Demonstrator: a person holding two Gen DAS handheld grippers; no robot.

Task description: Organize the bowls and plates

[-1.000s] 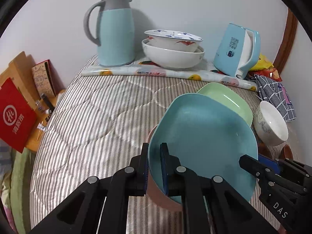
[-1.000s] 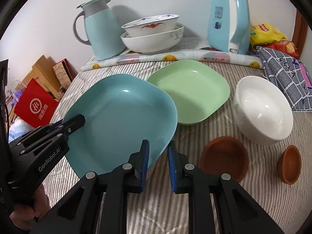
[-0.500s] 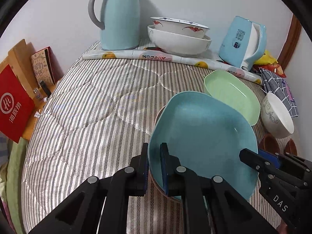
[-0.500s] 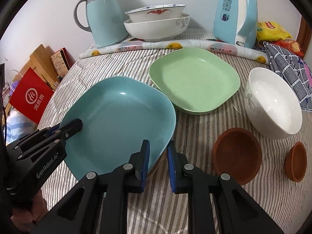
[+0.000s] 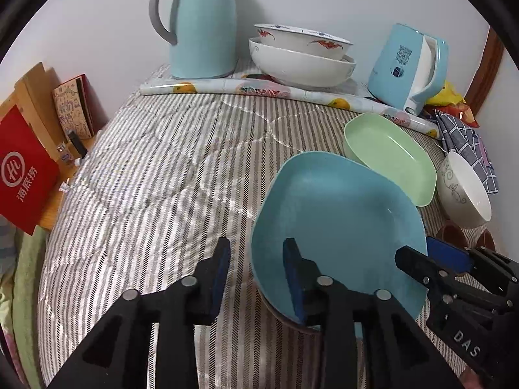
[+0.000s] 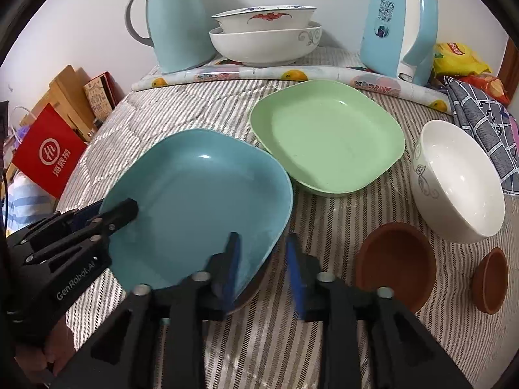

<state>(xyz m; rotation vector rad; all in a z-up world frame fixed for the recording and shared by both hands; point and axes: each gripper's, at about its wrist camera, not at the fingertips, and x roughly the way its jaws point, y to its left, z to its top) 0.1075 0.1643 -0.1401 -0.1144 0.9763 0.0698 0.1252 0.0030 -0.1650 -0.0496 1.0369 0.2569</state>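
A teal square plate (image 5: 337,223) (image 6: 198,201) rests on the striped bedcover, on top of a brown dish whose edge shows beneath it. My left gripper (image 5: 258,275) is open, its jaws straddling the plate's near left rim. My right gripper (image 6: 264,269) is open, straddling the plate's near right rim. A green square plate (image 5: 389,155) (image 6: 327,136) lies beyond it. A white bowl (image 6: 457,178) (image 5: 464,191), a brown bowl (image 6: 395,272) and a small brown cup (image 6: 493,278) sit to the right.
At the back stand a teal jug (image 5: 201,22), two stacked white bowls (image 5: 301,55) and a blue kettle (image 5: 412,68) on a rolled fruit-print mat (image 6: 292,74). Snack bags and a checked cloth (image 6: 480,110) lie right. A red bag (image 5: 22,175) sits off the left edge.
Both grippers have opened and let go of the teal plate, which now rests lower and flatter on the bedcover. The views have moved closer to the back of the bed.
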